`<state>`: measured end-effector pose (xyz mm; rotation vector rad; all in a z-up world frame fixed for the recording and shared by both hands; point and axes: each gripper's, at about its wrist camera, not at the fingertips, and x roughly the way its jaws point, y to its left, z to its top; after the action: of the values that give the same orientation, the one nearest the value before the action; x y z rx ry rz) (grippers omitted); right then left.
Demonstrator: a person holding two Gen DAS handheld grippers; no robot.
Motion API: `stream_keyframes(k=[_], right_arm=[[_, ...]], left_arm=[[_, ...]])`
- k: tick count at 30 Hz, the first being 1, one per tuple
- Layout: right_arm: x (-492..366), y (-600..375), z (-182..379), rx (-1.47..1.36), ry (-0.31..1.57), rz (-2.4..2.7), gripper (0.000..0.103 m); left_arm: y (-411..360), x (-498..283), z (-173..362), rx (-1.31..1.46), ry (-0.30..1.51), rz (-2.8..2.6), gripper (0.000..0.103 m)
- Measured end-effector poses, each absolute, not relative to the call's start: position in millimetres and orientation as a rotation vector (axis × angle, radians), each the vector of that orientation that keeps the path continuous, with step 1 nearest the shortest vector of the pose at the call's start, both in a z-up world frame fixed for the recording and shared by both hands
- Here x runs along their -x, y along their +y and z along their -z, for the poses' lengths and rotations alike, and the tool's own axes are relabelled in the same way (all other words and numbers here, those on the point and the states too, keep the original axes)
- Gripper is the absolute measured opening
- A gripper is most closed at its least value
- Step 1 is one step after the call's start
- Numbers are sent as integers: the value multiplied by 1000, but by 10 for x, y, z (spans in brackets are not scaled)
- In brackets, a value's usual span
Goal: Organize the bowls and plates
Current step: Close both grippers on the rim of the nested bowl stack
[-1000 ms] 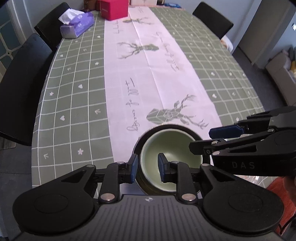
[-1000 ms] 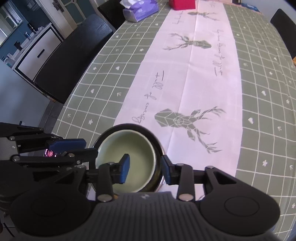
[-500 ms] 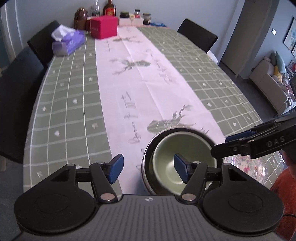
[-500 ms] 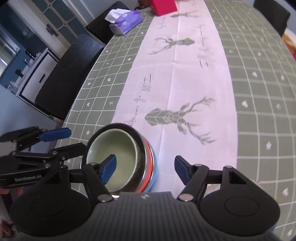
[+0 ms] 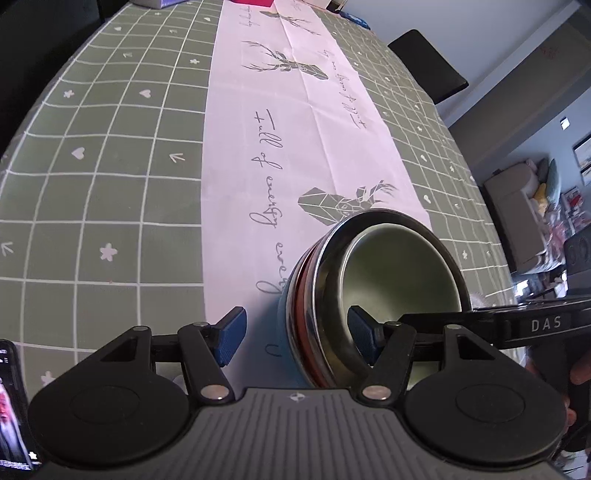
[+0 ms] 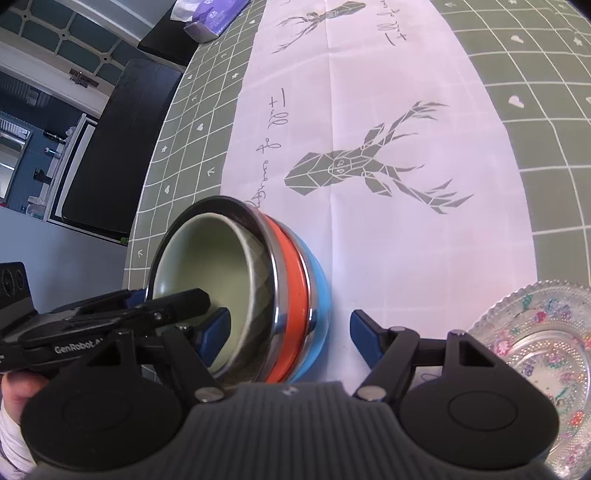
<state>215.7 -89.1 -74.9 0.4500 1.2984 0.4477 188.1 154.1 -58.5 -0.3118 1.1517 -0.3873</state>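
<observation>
Both grippers' fingers spread wide, pressing nothing, pitched steeply downward.

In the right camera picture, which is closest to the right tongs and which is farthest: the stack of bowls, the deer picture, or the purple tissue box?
From the right tongs:
1. Stack of bowls, its rims between the blue pads.
2. Deer picture, farther up the white runner.
3. Purple tissue box, far off at the top edge, left side.

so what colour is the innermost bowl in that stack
Pale green innermost bowl, clearest in the right wrist view.

Both wrist views look steeply down, close over the nested bowls, from opposite sides.
</observation>
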Motion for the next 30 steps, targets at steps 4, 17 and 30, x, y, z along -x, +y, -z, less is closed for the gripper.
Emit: stream_keyframes(k=[4, 17, 30], right_arm=[[-2184, -917, 792, -482, 1306, -442, 70], [-2142, -946, 864, -553, 1323, -412, 66], [-2134, -881, 818, -529, 1316, -397, 54]], left_arm=[[1568, -1885, 628, 352, 1154, 397, 71], [1485, -1873, 646, 388, 1189, 388, 56], [1306, -1908, 609, 279, 1238, 350, 58]])
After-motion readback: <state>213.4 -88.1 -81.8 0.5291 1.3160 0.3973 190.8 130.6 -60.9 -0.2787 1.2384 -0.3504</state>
